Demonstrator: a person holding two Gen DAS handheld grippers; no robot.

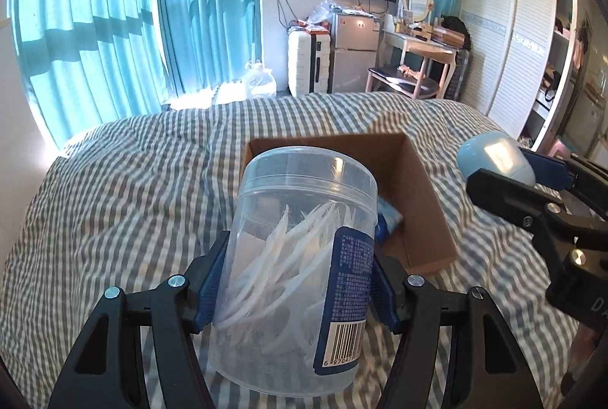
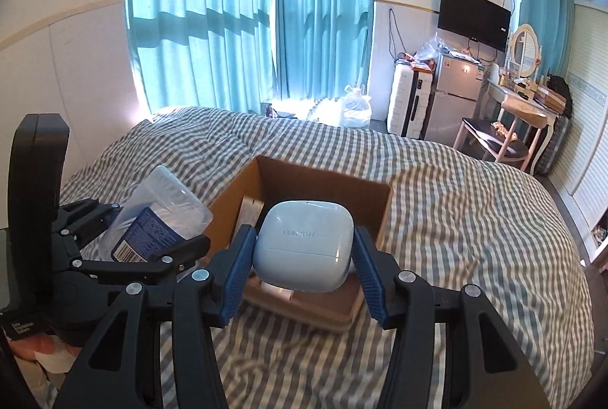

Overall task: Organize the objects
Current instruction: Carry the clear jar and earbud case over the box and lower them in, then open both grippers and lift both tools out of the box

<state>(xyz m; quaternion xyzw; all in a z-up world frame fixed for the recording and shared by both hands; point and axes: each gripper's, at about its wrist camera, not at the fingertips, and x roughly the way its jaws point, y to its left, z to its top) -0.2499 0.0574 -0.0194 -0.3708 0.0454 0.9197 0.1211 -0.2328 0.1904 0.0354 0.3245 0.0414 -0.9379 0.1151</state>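
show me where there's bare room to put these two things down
Free: striped bedspread right of the cardboard box, and left of it toward the curtains. Crowded: the box's near end, where the left tongs hold the clear jar and the right tongs the earbud case.

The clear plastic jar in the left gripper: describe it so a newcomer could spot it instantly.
On the grey-and-white checked bedspread sits an open brown cardboard box; just in front of it the left gripper clamps a clear cylindrical plastic jar. Unlike the pale blue earbud case in the right gripper, it is see-through, holds white picks and carries a blue barcode label.
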